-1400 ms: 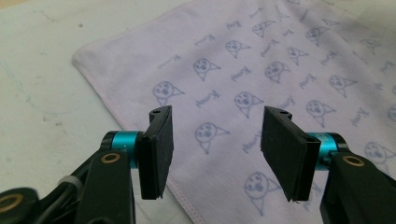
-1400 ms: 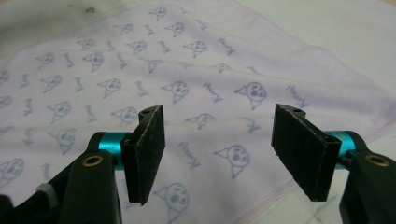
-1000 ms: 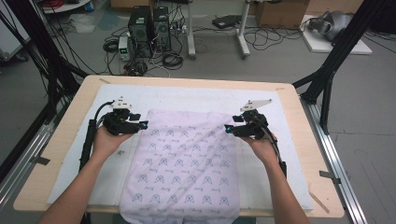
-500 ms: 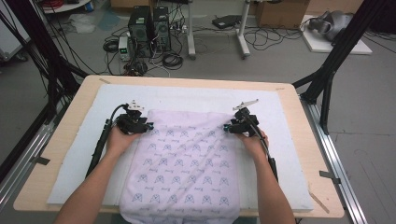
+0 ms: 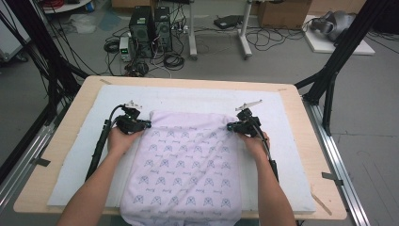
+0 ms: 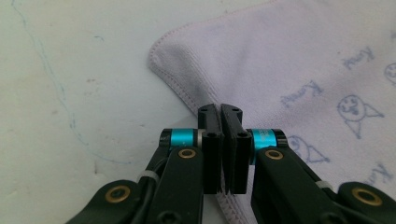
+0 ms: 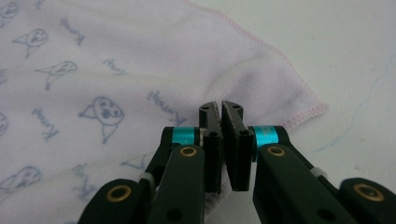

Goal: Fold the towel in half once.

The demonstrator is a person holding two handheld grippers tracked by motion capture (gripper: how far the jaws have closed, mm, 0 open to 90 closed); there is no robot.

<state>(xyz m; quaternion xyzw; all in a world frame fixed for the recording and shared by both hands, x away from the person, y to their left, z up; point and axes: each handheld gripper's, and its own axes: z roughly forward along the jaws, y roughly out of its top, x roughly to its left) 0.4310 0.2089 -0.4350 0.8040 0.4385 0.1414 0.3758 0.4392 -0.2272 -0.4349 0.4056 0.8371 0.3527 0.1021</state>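
Pinching towel [image 5: 186,160] far corners: left tool [image 5: 147,125], right tool [image 5: 230,126].

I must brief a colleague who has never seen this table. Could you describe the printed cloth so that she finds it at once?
On the wooden table lies a white mat. On the mat's middle is the cloth, pale lilac, its near edge hanging over the table's front. Its small blue cartoon faces and words set it apart from the plain mat.
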